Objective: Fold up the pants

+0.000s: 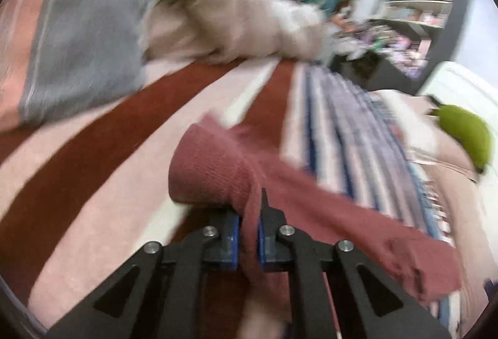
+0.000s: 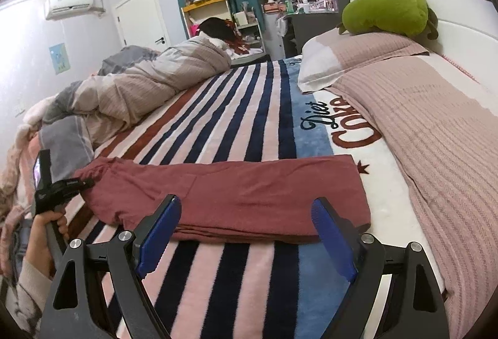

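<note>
Left gripper (image 1: 249, 233) clamping one end of the maroon pants (image 2: 236, 192) lying on the striped blanket (image 2: 249, 109); right gripper (image 2: 246, 233) hovering, fingers (image 2: 162, 233) spread wide.

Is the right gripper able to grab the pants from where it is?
Probably yes. The right gripper is open, and the pants lie flat on the bed just ahead of its fingers, with nothing between them.

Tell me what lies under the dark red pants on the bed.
The dark red knit pants lie on a striped fleece blanket with navy, pink and white bands; its blue edge shows near the cuffs. Whatever the blanket carries directly beneath the pants is covered.
</note>
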